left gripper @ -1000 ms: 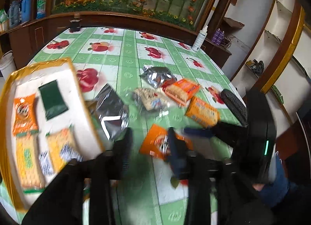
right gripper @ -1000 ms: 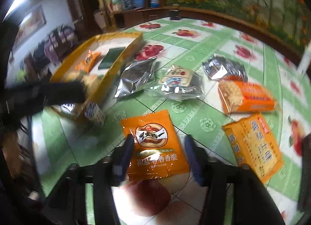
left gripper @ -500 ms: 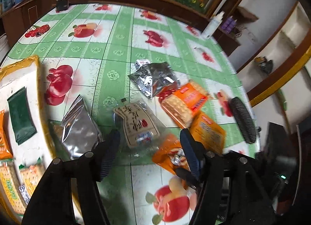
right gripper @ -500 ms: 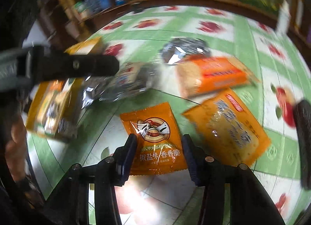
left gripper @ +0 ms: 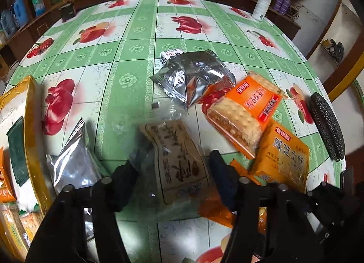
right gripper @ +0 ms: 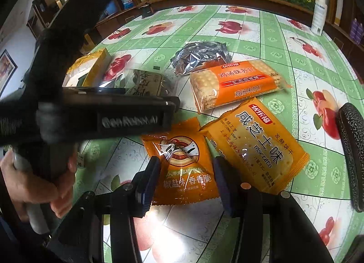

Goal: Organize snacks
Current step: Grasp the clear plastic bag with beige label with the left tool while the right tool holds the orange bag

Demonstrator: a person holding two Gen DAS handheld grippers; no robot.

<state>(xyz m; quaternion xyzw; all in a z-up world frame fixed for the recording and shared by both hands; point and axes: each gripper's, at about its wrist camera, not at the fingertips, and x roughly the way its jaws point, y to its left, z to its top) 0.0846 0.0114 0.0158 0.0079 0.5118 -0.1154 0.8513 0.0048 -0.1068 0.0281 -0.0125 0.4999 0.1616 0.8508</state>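
Your two snacks lie side by side on the green counter (left gripper: 136, 62). The brown paper-look snack pack (left gripper: 179, 158) sits right under your left tongs (left gripper: 174, 178), between their two tips, with its long side running from near to far, the same way the tongs point. The jaws have just been closing in on it, but the tips do not seem to press it yet, so the tongs are still loose around it. The orange snack bag (right gripper: 182, 160) lies just to its right, and it sits between the tips of your right tongs (right gripper: 185, 176). Its long side also runs from near to far. Those jaws are loose around it too, with small gaps at each side, and grip nothing yet.

Each hand is closest to its own bag, so you probably only need to go down and squeeze. The yellow tray (left gripper: 34, 131) with snacks already in it is on the left, near your left tongs. Farther right lie the yellow biscuit pack (right gripper: 254, 147) and the orange cracker pack (right gripper: 236, 83), and a silver bag (left gripper: 193, 76) sits farther away.
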